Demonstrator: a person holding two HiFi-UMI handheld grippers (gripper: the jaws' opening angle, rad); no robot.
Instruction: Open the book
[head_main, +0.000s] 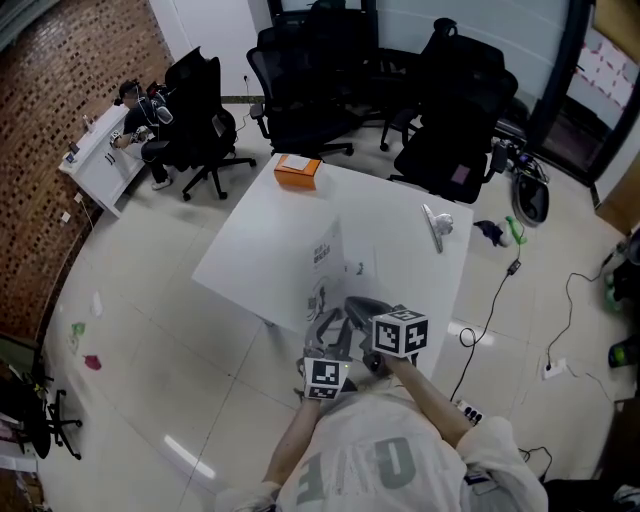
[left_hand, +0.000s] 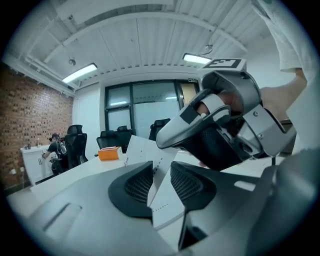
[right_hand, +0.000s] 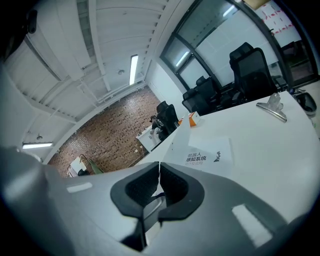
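My right gripper (right_hand: 159, 176): page (right_hand: 175, 149) outline hard to trace against white table (right_hand: 280, 150); jaws pinched on its edge. Left gripper (left_hand: 161, 182) half open, page between, unpressed.

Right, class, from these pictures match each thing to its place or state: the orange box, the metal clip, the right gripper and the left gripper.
Things:
1. orange box
2. metal clip
3. right gripper
4. left gripper

Places or states:
A. shut on a thin page of the book
B. at the far corner of the table
C. fingers apart, with a page standing between them
D. near the table's right edge in the head view

Pairs: 1-B, 2-D, 3-A, 4-C
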